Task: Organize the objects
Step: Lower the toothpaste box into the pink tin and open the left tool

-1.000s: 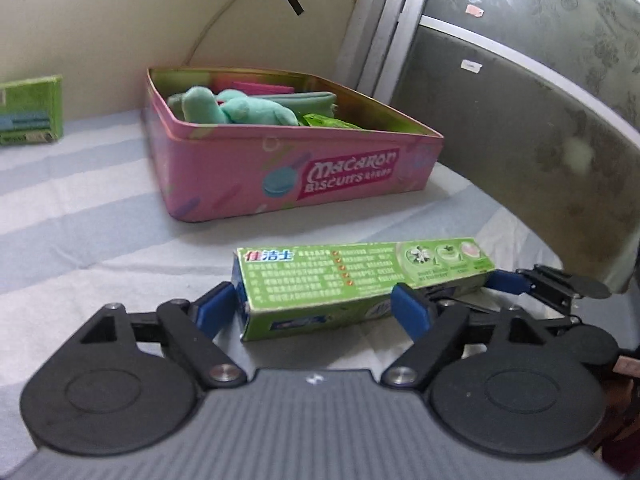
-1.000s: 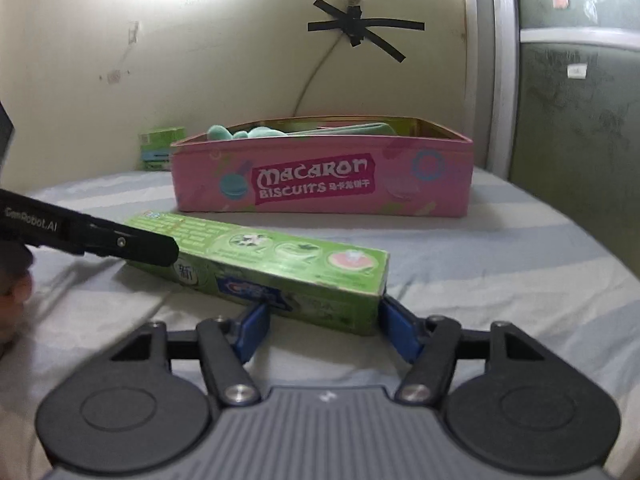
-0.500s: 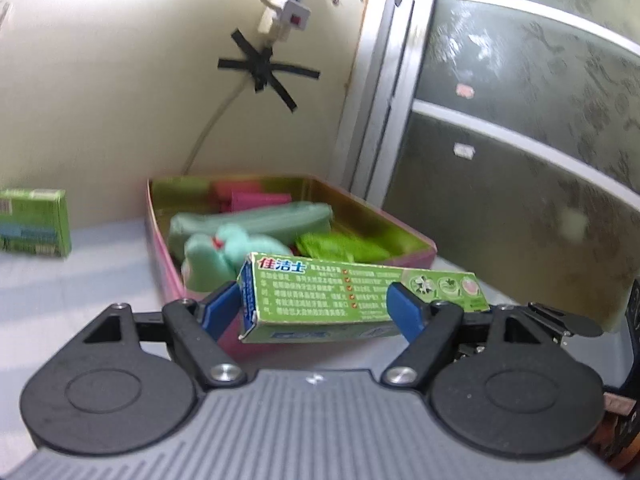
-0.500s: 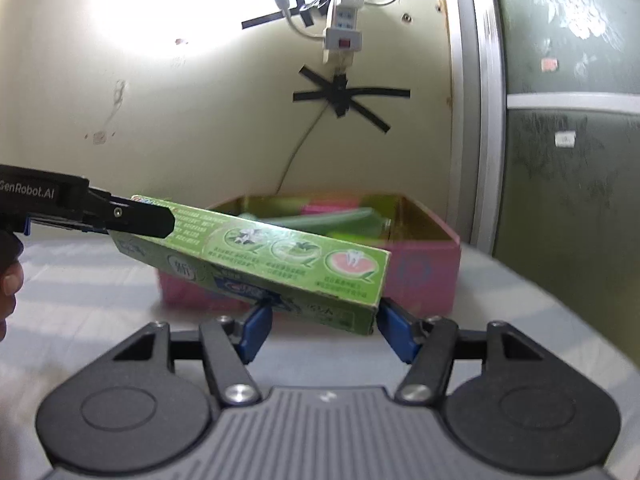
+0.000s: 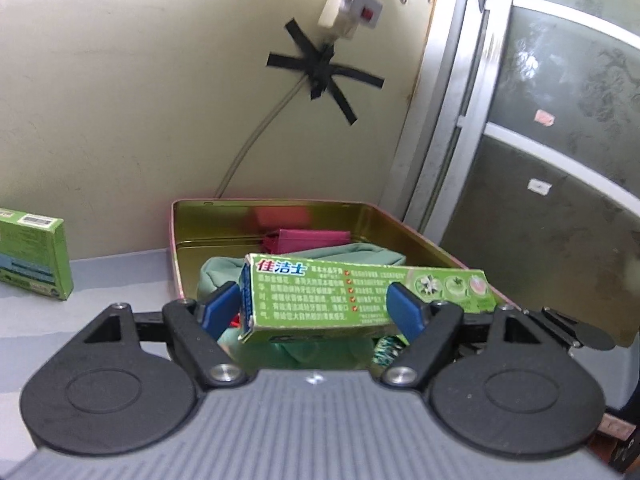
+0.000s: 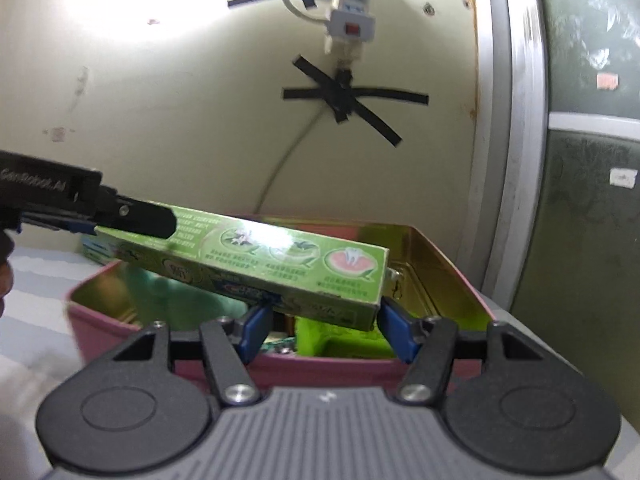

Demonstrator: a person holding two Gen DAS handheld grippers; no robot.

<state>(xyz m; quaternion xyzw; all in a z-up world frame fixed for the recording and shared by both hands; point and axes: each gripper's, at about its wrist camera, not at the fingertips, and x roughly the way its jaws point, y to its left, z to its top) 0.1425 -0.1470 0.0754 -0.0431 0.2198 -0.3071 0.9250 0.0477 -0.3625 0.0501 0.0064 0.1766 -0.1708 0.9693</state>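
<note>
The green toothpaste box (image 5: 360, 296) hangs in the air over the open pink tin (image 6: 96, 320), carried lengthwise between both tools — probably because it is long and one grip would let it swing. The left gripper (image 5: 312, 308) is closed on one end, the right gripper (image 6: 320, 322) on the other, each partway open around the carton. Blur hides the pad contact, so firmness is uncertain.

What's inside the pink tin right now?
Inside the pink tin: a magenta pouch, a teal cloth bundle and something bright green. The held toothpaste box hides the middle.
</note>
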